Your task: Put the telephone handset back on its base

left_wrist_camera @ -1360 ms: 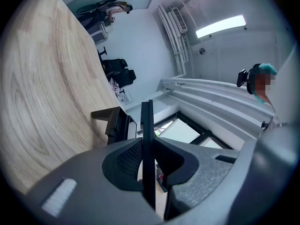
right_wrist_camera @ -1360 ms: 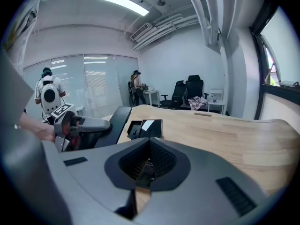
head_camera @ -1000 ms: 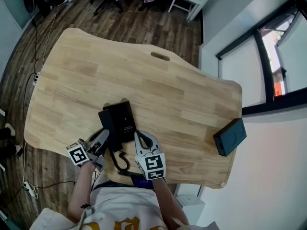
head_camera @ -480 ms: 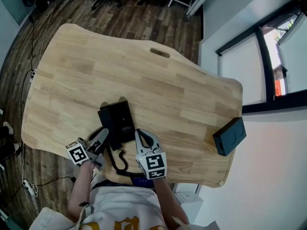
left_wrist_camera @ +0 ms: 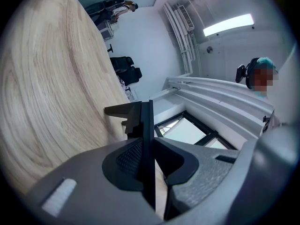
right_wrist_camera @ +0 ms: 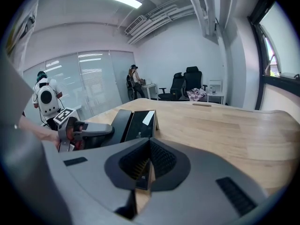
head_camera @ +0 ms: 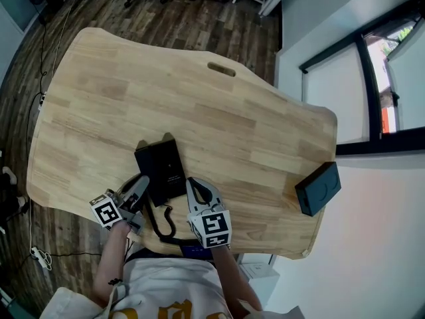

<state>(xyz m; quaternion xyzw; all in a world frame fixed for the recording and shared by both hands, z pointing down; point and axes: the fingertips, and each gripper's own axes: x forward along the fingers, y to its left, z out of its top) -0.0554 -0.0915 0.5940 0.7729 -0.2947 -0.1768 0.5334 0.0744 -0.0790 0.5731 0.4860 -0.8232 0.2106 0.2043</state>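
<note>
Black handset (head_camera: 145, 169) lies along the base's (head_camera: 171, 168) left side exactly as a second ago, left gripper (head_camera: 140, 187) fingers clamped on it, right gripper (head_camera: 201, 190) fingers closed empty: probably seated, awaiting release.

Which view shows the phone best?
The head view: it shows the whole phone from above. The right gripper view shows it low and slanted, partly behind the other gripper. The left gripper view shows only its black edge.
</note>
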